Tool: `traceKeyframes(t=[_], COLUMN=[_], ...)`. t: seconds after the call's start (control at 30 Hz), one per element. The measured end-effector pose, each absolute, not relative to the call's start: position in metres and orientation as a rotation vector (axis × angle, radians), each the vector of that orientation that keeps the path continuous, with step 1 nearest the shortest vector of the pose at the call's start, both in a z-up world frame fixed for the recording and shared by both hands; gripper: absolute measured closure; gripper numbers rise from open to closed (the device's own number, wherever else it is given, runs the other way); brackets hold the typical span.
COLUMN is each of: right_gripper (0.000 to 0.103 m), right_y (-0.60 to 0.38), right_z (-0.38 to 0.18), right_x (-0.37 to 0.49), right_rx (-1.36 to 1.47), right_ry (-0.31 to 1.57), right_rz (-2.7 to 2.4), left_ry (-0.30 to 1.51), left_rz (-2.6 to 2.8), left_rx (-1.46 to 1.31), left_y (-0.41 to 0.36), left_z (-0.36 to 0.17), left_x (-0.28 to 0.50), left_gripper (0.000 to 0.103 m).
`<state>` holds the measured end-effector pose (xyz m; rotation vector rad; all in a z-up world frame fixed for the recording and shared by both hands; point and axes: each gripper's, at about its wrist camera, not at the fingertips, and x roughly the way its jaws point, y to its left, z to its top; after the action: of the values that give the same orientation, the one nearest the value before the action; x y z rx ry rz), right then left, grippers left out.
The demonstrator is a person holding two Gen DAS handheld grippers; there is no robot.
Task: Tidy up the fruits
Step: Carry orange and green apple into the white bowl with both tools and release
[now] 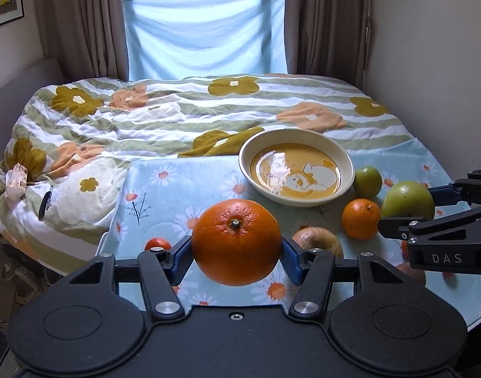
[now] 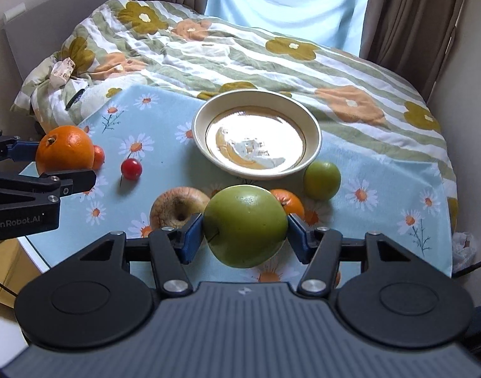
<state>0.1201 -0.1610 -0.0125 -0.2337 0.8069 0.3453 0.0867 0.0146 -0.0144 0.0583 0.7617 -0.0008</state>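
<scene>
Two fruits were held clear of the daisy cloth (image 2: 165, 119): a large orange (image 1: 236, 241) clamped in the left gripper (image 1: 237, 253), a green apple (image 2: 245, 225) clamped in the right gripper (image 2: 246, 231). The empty bowl (image 2: 314, 145) lay directly ahead of the apple, nearer the right hand.

The right gripper (image 1: 407, 217) is showing the letters "DAS" in pale print on the black side of its body, as the left wrist view is giving it. The left gripper (image 2: 67, 170) is carrying the words "Gen Robot.AI" in pale print on its black side, in the right wrist view. No other text is appearing readable in the 2 views.
</scene>
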Motion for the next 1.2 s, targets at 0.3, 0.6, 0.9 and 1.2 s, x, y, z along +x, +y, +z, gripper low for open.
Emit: traceKeyframes(t=[0.3, 0.6, 0.9, 1.2], right_gripper=[0.031, 0.031, 0.031, 0.031], right_y=[-0.167, -0.17, -0.171, -0.172], right_z=[0.03, 0.037, 0.026, -0.003], right_x=[0.154, 0.204, 0.272, 0.336], right_rx=[-0.218, -0.156, -0.112, -0.083], right_ry=[0.791, 0.82, 0.845, 0.896], right_rz=[0.422, 0.406, 0.339, 0.28], left_ry=[0.706, 0.702, 0.734, 0.815], left_rz=[-0.008, -0.076, -0.142, -0.199], left_rx=[0.03, 0.072, 0.098, 0.134], left_y=[0.01, 0.007, 0.003, -0.007], left_z=[0.02, 0.029, 0.017, -0.022], left_x=[0.118, 0.172, 0.246, 0.312], left_gripper=[0.041, 0.041, 0.041, 0.041])
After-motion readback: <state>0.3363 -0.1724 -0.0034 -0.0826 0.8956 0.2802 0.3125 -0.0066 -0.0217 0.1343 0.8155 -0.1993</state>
